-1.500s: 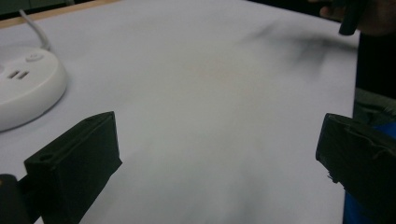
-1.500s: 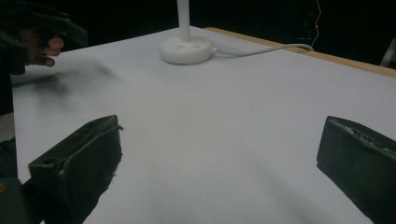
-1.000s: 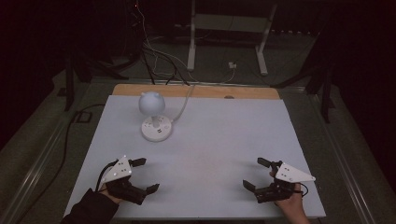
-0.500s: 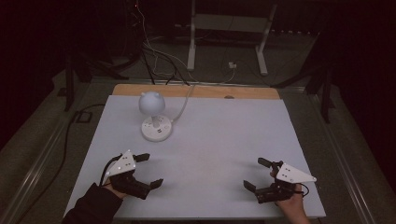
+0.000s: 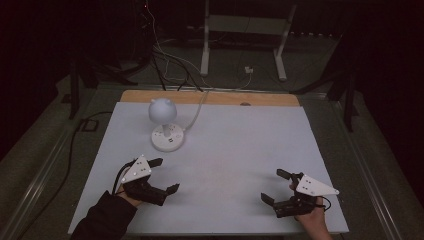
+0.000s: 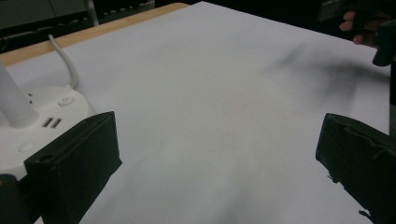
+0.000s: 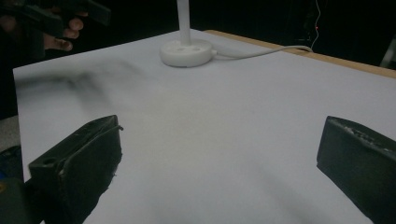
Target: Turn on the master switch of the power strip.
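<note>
The white lamp [image 5: 165, 125] stands on its round base just ahead of our left tongs [image 5: 163, 176], its cable [image 5: 196, 113] running off toward the wooden far edge of the table [image 5: 250, 145]. We hold the left tongs low over the white tabletop, jaws wide apart and clamped on nothing; in their own view the lamp base [image 6: 35, 123] sits just beyond one jaw. Our right tongs [image 5: 276, 186], well apart from the lamp, also gape apart and carry nothing.
</note>
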The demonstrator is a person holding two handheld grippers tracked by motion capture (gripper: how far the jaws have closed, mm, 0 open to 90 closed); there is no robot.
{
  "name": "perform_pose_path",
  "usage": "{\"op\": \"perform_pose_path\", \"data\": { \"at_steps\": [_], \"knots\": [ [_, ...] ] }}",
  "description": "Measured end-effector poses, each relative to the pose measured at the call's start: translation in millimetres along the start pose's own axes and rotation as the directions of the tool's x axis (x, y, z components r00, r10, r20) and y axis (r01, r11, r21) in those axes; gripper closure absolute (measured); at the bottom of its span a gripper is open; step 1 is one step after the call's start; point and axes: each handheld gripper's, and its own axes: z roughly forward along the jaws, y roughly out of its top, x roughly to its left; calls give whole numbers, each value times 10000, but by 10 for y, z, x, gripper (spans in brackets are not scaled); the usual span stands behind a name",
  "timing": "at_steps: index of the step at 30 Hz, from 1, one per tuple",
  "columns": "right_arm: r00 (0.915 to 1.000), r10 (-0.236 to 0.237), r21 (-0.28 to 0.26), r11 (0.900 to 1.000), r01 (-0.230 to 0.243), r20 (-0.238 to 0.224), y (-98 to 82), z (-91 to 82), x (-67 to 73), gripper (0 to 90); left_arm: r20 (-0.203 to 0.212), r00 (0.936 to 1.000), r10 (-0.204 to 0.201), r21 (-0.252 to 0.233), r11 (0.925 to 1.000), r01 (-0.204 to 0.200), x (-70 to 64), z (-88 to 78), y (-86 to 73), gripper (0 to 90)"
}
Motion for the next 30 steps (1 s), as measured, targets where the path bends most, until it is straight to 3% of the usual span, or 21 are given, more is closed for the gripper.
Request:
{"op": "perform_pose_path", "data": {
  "at_steps": [11, 19, 24, 30],
  "knots": [
    [10000, -27, 12, 10000, 27, -7, 0, 1, 4, 0, -142, 9999, -67, 62, 10000, 68, 33, 135, 112, 2],
    [10000, -64, -12, 10000, 64, -3, 2, -1, 6, 0, -656, 9978, -121, -116, 9999, 114, 50, 275, 181, 2],
    [10000, -44, -1, 10000, 44, -43, 3, -2, 12, 0, -1383, 9900, -280, -143, 9996, 263, 72, 361, 212, 2],
    [10000, -43, -35, 10000, 43, -89, 4, -2, 9, 0, -1948, 9798, -451, -239, 9989, 412, 108, 445, 243, 2]
  ]
}}
